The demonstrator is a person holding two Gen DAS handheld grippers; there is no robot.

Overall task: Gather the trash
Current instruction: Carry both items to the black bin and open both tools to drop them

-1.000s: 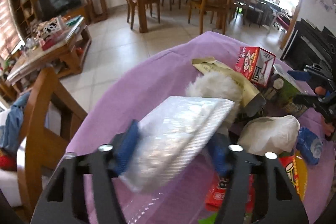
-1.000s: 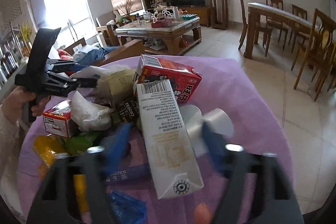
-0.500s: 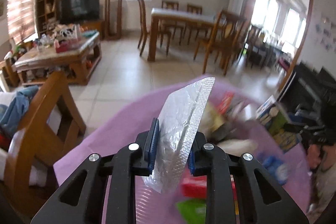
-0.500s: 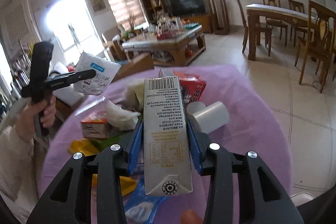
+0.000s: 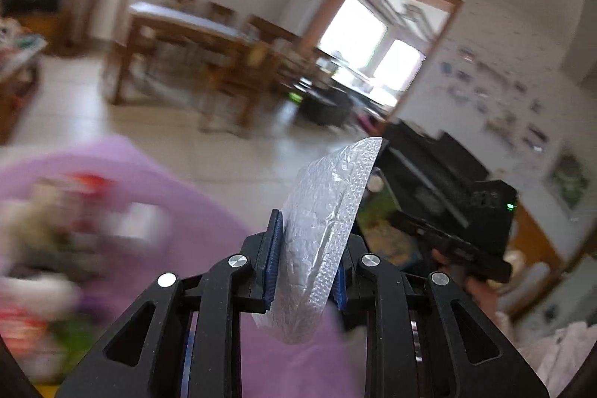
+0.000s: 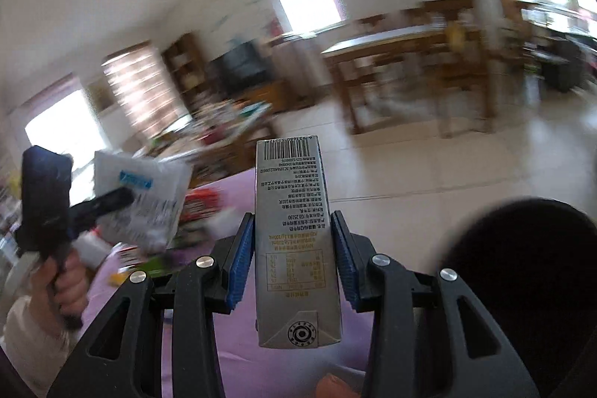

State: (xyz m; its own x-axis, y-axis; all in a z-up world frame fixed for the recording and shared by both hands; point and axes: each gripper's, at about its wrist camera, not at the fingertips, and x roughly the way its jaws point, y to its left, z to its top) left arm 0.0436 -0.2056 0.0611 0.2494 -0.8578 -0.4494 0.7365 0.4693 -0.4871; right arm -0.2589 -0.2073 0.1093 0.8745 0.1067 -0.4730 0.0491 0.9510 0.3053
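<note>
My left gripper is shut on a crinkled silver plastic bag, held in the air above the purple-covered table. In the right wrist view the left gripper holds the same bag, white with a blue label. My right gripper is shut on a grey drink carton, upright with its barcode at the far end, lifted above the table. The right gripper's body shows at the right of the left wrist view. Blurred trash lies on the table at left.
A dark round opening, perhaps a bin, sits low at the right of the right wrist view. A wooden dining table with chairs stands across the tiled floor. A black piano is at the right. More trash lies on the table.
Both grippers have risen and swung right with their loads; the table and trash pile have dropped low and left. The dark round opening has come into the right wrist view.
</note>
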